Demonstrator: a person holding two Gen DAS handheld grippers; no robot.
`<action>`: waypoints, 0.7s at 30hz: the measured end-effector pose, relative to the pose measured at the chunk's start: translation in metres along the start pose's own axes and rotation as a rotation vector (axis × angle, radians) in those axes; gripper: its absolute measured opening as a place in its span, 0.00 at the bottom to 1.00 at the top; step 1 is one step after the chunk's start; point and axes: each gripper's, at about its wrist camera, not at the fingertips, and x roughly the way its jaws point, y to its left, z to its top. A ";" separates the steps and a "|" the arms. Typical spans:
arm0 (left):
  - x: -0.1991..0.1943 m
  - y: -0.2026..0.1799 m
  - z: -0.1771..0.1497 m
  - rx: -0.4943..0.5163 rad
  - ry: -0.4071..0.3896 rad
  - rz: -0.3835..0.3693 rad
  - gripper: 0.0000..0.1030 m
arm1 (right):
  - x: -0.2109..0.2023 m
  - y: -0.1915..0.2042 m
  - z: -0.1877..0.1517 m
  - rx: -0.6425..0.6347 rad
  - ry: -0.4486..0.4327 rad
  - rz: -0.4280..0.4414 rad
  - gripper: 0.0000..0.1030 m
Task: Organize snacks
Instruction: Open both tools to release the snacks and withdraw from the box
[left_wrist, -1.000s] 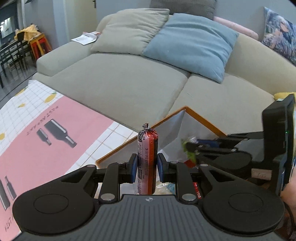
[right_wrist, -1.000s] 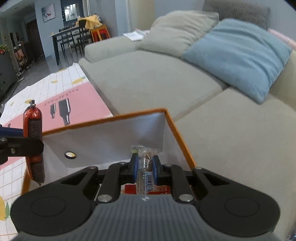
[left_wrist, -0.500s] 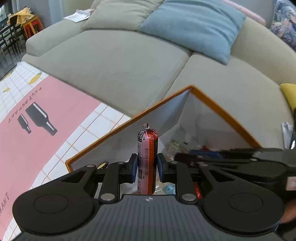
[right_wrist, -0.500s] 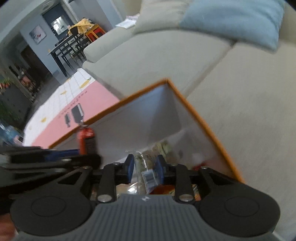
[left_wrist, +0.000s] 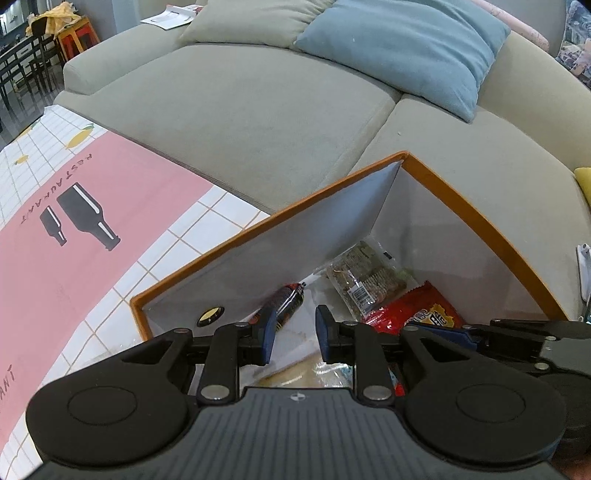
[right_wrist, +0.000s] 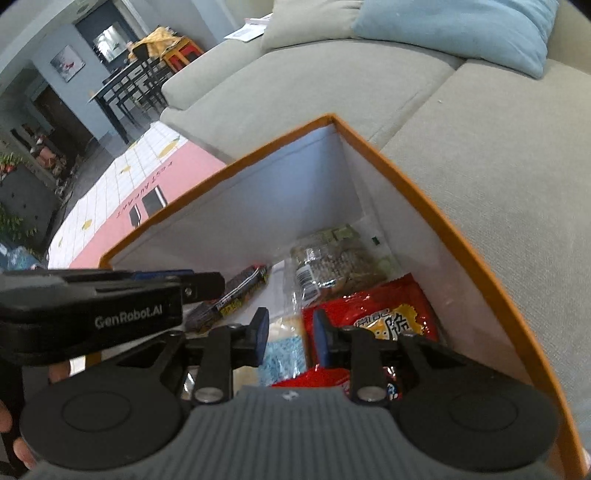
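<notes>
A: Left claw (left_wrist: 292, 334) over the near edge of the box (left_wrist: 480, 218), pads apart, nothing between them. Right claw (right_wrist: 287, 334) beside it, also spread and empty.

B: Contents?

A: Nearest, under the right claw, a clear pack with pale blue bits (right_wrist: 282, 354). Soft, light, probably crinkly. Take it by a sealed edge, not the belly.

B: And the red one?

A: Red bag (left_wrist: 413, 308), glossy foil, yellow print, puffed. Light, slippery, contents likely brittle. Pinch the crimped end seam, gently.

B: The sausage?

A: Sausage (left_wrist: 286, 301) lies on the box floor against the left wall, tilted, dark wrap with red ends. Firm enough to clamp across the middle; the skin looks slick, so it may roll.

B: Farthest in?

A: Cracker pack (left_wrist: 364, 275), clear film, brownish squares, barcode label, flat in the far corner. Fragile by my guess; lift by the film edge.

B: Around the box?

A: Box stands on the bench (left_wrist: 44, 258), pink and tiled cloth; sofa (left_wrist: 240, 96) behind.
</notes>
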 end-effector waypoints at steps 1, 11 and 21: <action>-0.003 0.000 -0.001 0.004 -0.006 0.002 0.29 | 0.000 -0.001 0.000 -0.003 0.003 -0.003 0.25; -0.058 0.000 -0.017 -0.050 -0.122 0.031 0.41 | -0.023 0.014 -0.010 -0.044 -0.054 -0.041 0.33; -0.132 0.009 -0.056 -0.126 -0.244 0.072 0.46 | -0.076 0.056 -0.048 -0.188 -0.215 -0.092 0.44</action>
